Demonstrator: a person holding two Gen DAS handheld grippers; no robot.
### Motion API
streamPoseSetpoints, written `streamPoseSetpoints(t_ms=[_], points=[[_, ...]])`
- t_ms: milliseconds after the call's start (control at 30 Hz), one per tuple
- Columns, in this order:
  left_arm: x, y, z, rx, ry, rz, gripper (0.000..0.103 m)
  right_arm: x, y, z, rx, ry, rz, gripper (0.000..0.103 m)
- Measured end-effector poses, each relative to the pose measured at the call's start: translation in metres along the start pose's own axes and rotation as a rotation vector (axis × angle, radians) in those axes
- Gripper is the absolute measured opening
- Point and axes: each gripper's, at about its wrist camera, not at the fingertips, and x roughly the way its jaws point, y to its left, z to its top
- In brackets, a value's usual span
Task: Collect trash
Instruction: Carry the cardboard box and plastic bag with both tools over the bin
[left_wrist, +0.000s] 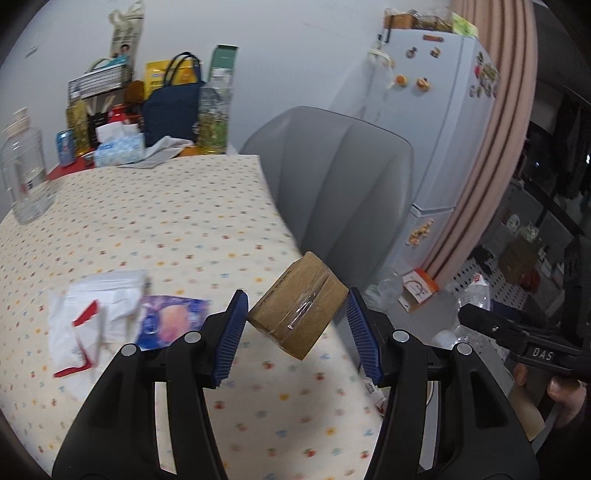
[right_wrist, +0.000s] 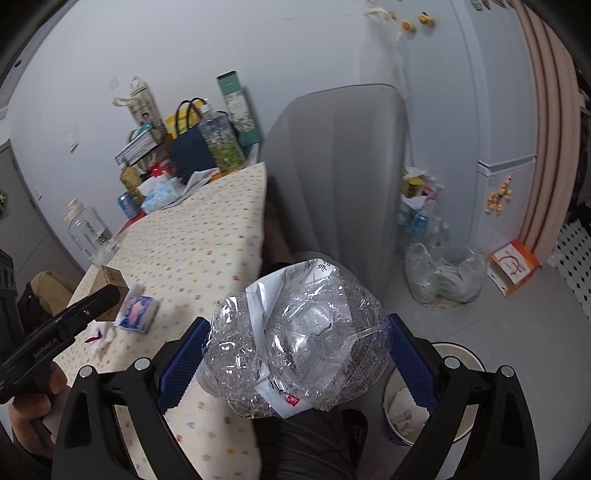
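My left gripper (left_wrist: 297, 314) is shut on a small taped brown cardboard box (left_wrist: 299, 310), held tilted above the table's right edge. The box also shows in the right wrist view (right_wrist: 112, 286). My right gripper (right_wrist: 295, 350) is shut on a crumpled clear plastic bag with white wrappers inside (right_wrist: 295, 339), held over the gap between table and chair. On the dotted tablecloth (left_wrist: 147, 229) lie crumpled white and red wrappers (left_wrist: 92, 321) and a purple tissue pack (left_wrist: 170, 321). A white trash bin (right_wrist: 417, 410) stands on the floor below my right gripper.
A grey chair (left_wrist: 332, 173) stands at the table's far right side. A clear jar (left_wrist: 22, 173), bottles, a navy bag (left_wrist: 170, 110) and tissues crowd the far table end. A fridge (left_wrist: 436, 110), a clear bag of bottles (right_wrist: 443, 280) and an orange box (right_wrist: 513, 266) are beyond.
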Motion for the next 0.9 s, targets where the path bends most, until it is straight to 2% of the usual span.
streamPoseSetpoints(t_ms=[233,533,700,833,900], points=[[0.034,-0.053,0.0,0.081,0.061,-0.063,0.055,0.006,-0.05,-0.013,0.07,0.016,-0.069,0.092],[0.075,-0.101,-0.011,0.143,0.157,-0.117,0.055,0.031,-0.111,-0.037,0.176,0.078,-0.146,0.092],[0.099,-0.124,-0.02,0.177,0.21,-0.128,0.055,0.045,-0.139,-0.049,0.219,0.101,-0.181,0.092],[0.116,-0.139,-0.025,0.193,0.245,-0.132,0.055,0.063,-0.169,-0.058,0.276,0.085,-0.184,0.093],[0.124,-0.147,-0.028,0.204,0.263,-0.134,0.055,0.072,-0.185,-0.065,0.341,0.114,-0.215,0.093]])
